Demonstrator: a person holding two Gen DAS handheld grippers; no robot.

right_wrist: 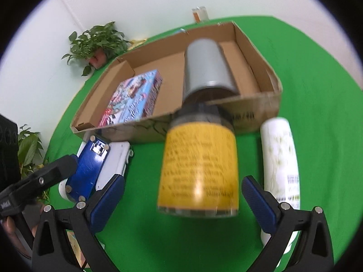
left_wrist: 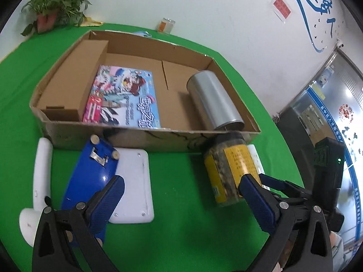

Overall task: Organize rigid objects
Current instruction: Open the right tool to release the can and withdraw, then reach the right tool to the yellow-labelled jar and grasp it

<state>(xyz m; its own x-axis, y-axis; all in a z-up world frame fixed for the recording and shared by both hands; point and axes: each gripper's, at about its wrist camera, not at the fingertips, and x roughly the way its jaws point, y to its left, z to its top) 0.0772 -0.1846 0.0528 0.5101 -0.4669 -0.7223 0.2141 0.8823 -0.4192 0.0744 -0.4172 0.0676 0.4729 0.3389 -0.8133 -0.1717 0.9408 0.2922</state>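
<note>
A shallow cardboard box (left_wrist: 158, 136) (right_wrist: 256, 111) lies on the green table. It holds a colourful picture box (left_wrist: 123, 97) (right_wrist: 133, 99) and a silver can (left_wrist: 213, 99) (right_wrist: 206, 68) on its side. A jar with a yellow label (left_wrist: 229, 170) (right_wrist: 199, 170) lies in front of the box. My right gripper (right_wrist: 183, 195) is open, with the jar between its jaws. My left gripper (left_wrist: 181, 195) is open and empty, the jar by its right finger and a blue plastic piece (left_wrist: 90, 176) (right_wrist: 88, 167) by its left.
A white flat slab (left_wrist: 133, 181) (right_wrist: 115, 161) lies under the blue piece. A white curved tube (left_wrist: 40, 165) lies at the left. A white bottle (right_wrist: 281, 158) lies right of the jar. A potted plant (left_wrist: 54, 6) (right_wrist: 97, 43) and a small glass jar (left_wrist: 166, 25) stand at the back.
</note>
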